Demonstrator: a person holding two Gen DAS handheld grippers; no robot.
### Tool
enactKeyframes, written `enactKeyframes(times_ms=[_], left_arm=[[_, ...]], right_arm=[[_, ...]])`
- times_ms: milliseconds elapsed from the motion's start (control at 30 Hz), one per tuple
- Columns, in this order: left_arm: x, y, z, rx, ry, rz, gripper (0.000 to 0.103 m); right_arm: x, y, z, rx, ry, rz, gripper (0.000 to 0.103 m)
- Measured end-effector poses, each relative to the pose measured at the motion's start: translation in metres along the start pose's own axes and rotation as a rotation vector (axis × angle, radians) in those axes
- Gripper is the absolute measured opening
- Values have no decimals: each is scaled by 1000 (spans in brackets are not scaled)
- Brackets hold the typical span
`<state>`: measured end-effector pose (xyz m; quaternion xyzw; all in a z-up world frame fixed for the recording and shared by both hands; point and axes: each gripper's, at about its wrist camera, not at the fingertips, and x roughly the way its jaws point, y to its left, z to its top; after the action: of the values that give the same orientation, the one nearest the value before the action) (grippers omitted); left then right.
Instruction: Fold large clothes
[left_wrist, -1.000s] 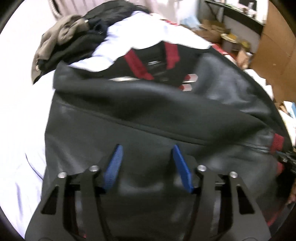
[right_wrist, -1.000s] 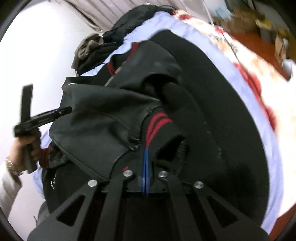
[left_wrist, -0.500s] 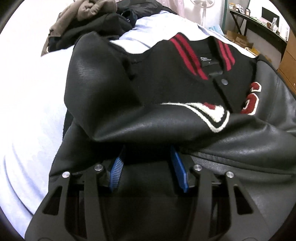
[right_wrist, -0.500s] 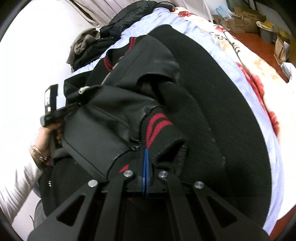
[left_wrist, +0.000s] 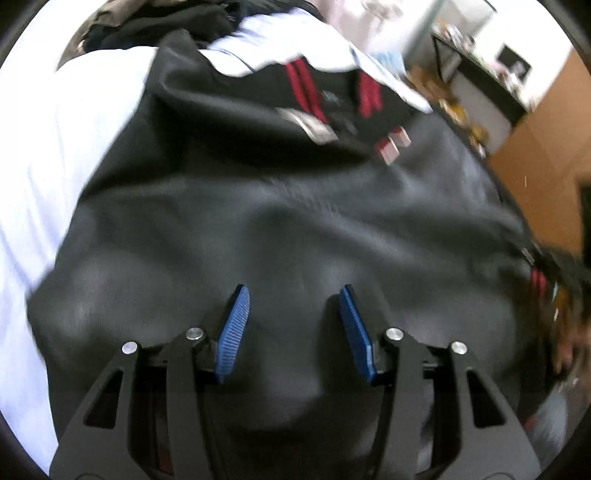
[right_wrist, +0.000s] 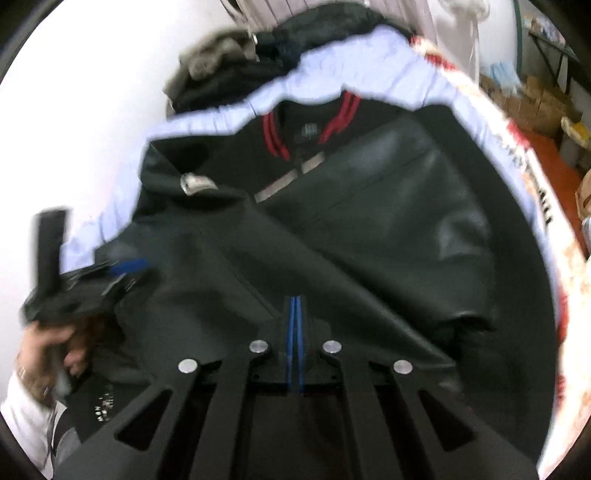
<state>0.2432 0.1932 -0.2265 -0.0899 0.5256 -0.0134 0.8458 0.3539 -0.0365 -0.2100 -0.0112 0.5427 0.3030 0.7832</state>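
Note:
A black varsity jacket (left_wrist: 288, 221) with leather sleeves and a red-striped collar (right_wrist: 273, 133) lies on a pale blue bedsheet (left_wrist: 44, 147). It also fills the right wrist view (right_wrist: 369, 229), with both sleeves folded across the front. My left gripper (left_wrist: 293, 295) is open, its blue pads just above the lower sleeve, holding nothing. It also shows at the left of the right wrist view (right_wrist: 125, 269). My right gripper (right_wrist: 295, 306) has its blue pads pressed together over the jacket's lower part; whether fabric is pinched between them cannot be told.
A pile of dark and brown clothes (right_wrist: 229, 62) lies at the head of the bed. A floral quilt edge (right_wrist: 535, 192) runs along the right side. Boxes and a desk (left_wrist: 480, 85) stand beyond the bed, beside a wooden cabinet (left_wrist: 546, 155).
The right gripper has carried the sleeve cuff across the jacket, and the cuff is no longer seen in its pads. The left gripper has pulled back from under the sleeve fold, still open.

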Motion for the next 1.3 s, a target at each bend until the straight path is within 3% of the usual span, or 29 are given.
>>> enactKeyframes(times_ms=[67, 233, 367, 433, 567, 633, 833, 933, 1033, 1167, 1300], left_arm=[[-3, -10, -17, 58, 9, 49, 50], [7, -6, -33, 32, 59, 43, 50], [14, -13, -31, 74, 85, 102, 51], [2, -14, -35, 47, 90, 99, 50], [-41, -20, -50, 39, 68, 94, 50], [-67, -24, -64, 47, 62, 95, 51], [-139, -17, -133, 99, 48, 110, 55], [-151, -3, -163, 83, 33, 74, 63], [-146, 13, -190, 30, 26, 49, 63], [-135, 34, -216, -58, 9, -42, 63], [-131, 37, -226, -123, -10, -105, 69]], right_arm=[[20, -2, -16, 30, 63, 12, 2], [38, -20, -23, 131, 82, 56, 0], [26, -10, -24, 112, 107, 12, 0], [6, 0, -31, 68, 98, 32, 8], [-53, 8, -57, -16, 32, 81, 10], [-88, 3, -76, -28, 1, 105, 16], [-161, -25, -140, -54, -37, 110, 21], [-189, -57, -182, -20, -48, 114, 33], [-184, -82, -208, 32, -27, 112, 33], [-172, -102, -238, 77, -2, 133, 33], [-161, -114, -256, 153, -48, 203, 35]])
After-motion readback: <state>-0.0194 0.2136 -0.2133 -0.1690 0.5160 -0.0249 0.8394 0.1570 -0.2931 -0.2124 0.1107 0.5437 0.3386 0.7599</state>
